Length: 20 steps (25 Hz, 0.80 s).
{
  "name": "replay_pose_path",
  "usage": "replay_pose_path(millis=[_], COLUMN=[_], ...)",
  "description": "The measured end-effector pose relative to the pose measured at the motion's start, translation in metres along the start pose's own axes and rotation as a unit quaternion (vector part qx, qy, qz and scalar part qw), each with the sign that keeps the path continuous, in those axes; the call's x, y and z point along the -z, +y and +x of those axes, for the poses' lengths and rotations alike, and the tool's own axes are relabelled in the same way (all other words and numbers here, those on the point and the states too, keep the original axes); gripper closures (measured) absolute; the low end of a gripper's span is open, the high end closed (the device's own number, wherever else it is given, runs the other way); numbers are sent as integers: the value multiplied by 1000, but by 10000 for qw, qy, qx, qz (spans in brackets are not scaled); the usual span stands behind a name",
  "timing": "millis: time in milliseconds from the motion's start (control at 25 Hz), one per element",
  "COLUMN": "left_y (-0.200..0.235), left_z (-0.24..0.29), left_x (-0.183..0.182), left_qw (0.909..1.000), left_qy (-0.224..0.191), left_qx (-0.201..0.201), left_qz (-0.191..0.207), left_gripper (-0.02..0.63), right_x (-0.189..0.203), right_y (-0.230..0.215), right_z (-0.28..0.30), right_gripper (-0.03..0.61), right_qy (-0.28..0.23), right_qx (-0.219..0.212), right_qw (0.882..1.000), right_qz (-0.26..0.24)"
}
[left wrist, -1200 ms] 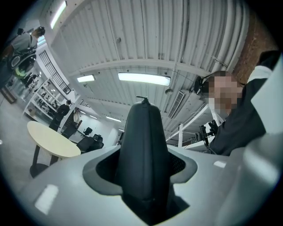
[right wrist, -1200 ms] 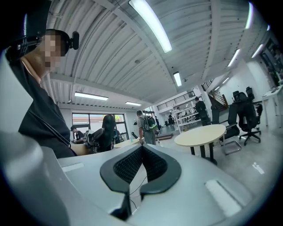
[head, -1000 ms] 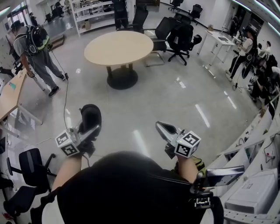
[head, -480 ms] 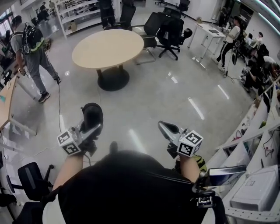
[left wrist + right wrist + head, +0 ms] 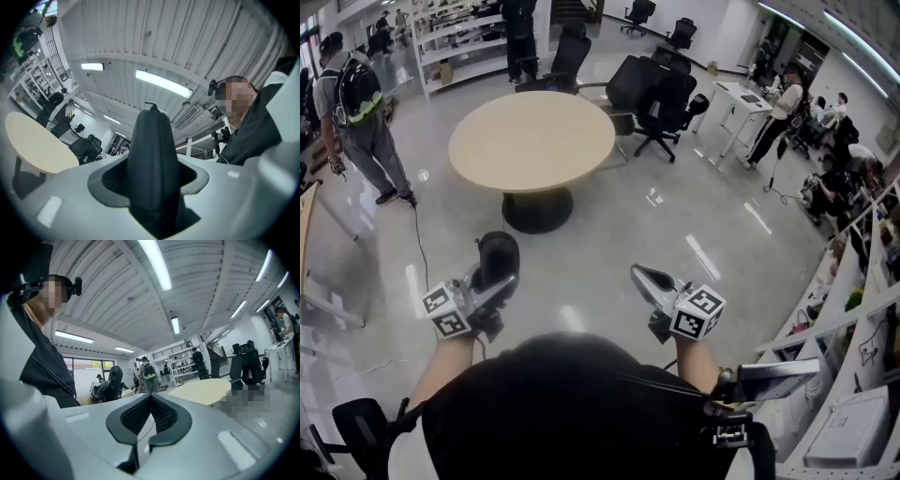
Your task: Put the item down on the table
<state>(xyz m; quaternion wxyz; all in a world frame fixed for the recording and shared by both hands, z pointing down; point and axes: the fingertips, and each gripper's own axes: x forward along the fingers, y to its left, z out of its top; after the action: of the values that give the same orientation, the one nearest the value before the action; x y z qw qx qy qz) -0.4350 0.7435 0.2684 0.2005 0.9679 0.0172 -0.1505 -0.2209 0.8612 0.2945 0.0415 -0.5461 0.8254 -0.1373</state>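
Observation:
My left gripper is shut on a black computer mouse, held up in front of my body; in the left gripper view the black computer mouse stands upright between the grey jaws. My right gripper is shut with nothing in it, its black pads meeting in the right gripper view. The round beige table stands on a dark pedestal ahead of me, some way off across the floor. The round beige table shows at the left of the left gripper view and at mid-right in the right gripper view.
Black office chairs stand behind the table. A person with a backpack stands at far left, other people at the right by a white desk. Shelving lines the back. Benches with equipment run along the right.
The round table has come closer and shifted toward the middle of the head view. Both grippers keep the same pose, the left still holding the mouse.

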Motion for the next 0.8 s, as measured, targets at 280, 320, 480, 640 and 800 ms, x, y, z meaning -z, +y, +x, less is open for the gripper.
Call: replay_pose_path(millis=[280,320,480,640,800], left_y=[89,98,133,166,193], left_z=[-4,-4,-1,22,65], left_x=[-37,-38,-34,-23,-20], left_qw=[10000,9999,9996,9990,9980], left_qy=[-58,-75,-61,-16,-45], left_qx=[-26,-58,-246,-418,-636], left_qz=[-47,-76,-150,-159,-18], left_gripper=[364,364,364,364,364], right_x=[-10,-8,-8,-9,-16], right_y=[-29,-35,-68,-109,-169], right_z=[93,101,129,148,162], right_gripper=[565,565,565,565,565], right_qy=[156,200,309,372,330], right_qx=[-74,-75,-133,-283,-535], right_qw=[9998,9998,9993,9988,9977], right_qz=[22,54,134,138,236])
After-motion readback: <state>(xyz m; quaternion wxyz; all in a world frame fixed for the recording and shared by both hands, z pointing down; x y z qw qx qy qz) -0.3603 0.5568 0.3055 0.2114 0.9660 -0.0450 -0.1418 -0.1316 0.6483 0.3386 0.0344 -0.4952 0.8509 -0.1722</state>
